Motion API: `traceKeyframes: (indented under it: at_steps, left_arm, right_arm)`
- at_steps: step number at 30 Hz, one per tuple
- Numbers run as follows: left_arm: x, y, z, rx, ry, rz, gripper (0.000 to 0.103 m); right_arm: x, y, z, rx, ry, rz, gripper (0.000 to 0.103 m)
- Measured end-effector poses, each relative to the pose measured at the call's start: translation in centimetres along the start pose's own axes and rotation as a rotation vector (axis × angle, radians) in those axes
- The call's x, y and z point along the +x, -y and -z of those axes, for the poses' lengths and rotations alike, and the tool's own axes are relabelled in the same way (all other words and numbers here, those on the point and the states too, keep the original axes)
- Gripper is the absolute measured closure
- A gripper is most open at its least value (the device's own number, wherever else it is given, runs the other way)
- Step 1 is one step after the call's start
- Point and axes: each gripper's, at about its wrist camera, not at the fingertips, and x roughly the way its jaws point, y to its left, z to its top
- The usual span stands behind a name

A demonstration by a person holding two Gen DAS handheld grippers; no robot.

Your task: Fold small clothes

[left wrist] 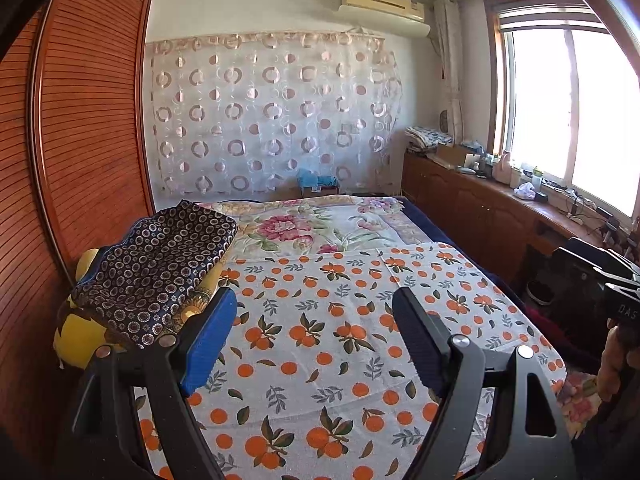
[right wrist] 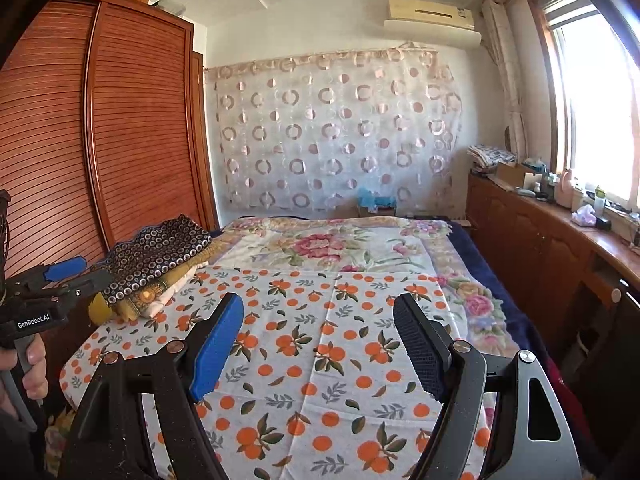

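Orange-printed cloth [left wrist: 340, 320] lies flat on the bed [right wrist: 472, 256], and both grippers hover above it with jaws wide and holding nothing: the left gripper [left wrist: 316, 332] near the folded stack [left wrist: 156, 268] at the bed's left edge, the right gripper [right wrist: 320, 340] over the middle. The stack's lower layers are mostly hidden under a dark dotted piece [right wrist: 160, 256]
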Motion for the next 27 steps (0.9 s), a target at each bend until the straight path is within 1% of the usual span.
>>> traceKeyframes:
  at_steps: [19,27]
  left_arm:
    - [-0.4,0.1,0.2,0.004,0.001,-0.001,0.022]
    - [-0.5,0.2,0.3,0.004,0.005,0.000,0.022]
  right_arm:
    - [0.6,1.3,0.4,0.002,0.001,-0.012,0.024]
    - [0.9,1.1,0.6,0.003,0.002,-0.009,0.024]
